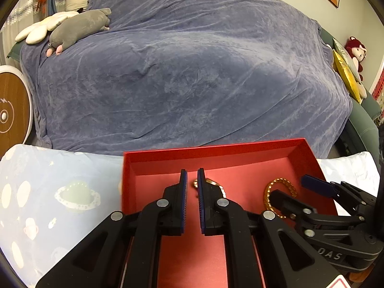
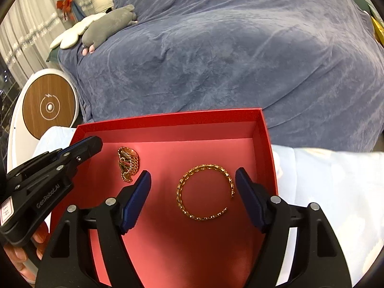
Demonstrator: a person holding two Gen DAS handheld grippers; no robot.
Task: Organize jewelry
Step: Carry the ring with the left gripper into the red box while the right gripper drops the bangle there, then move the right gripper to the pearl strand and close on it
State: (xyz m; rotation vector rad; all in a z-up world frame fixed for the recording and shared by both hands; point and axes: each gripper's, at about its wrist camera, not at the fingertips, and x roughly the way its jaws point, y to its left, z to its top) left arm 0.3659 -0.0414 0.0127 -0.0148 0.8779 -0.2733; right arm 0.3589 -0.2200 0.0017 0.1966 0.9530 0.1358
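We hold two black grippers with blue pads over an open red box [image 2: 172,120] that rests on a pale blue cloth printed with planets [image 1: 60,192]. Nearest us on our right, the right gripper [image 2: 193,177] stands with its jaws wide apart, and a gold chain bracelet [image 2: 204,192] lies flat on the box floor between the pads, curled in an open loop; neither pad touches it. To our left, the left gripper [image 1: 192,175] hangs over the same box with its jaws drawn in to a narrow gap and nothing visibly held between them. A second piece, a bunched gold link chain [image 2: 128,163], lies on the box floor just past and beside the left gripper's tips, partly hidden behind one finger in the left wrist view. Both pieces sit inside the box, well apart from each other. Beyond the box rises a bed covered by a rumpled grey-blue blanket [image 1: 192,60]. At its far left corner lie a grey plush toy [image 1: 79,27] and a white plush [image 1: 45,25]. A round wooden-faced disc [image 2: 49,103] stands at the left beside the bed
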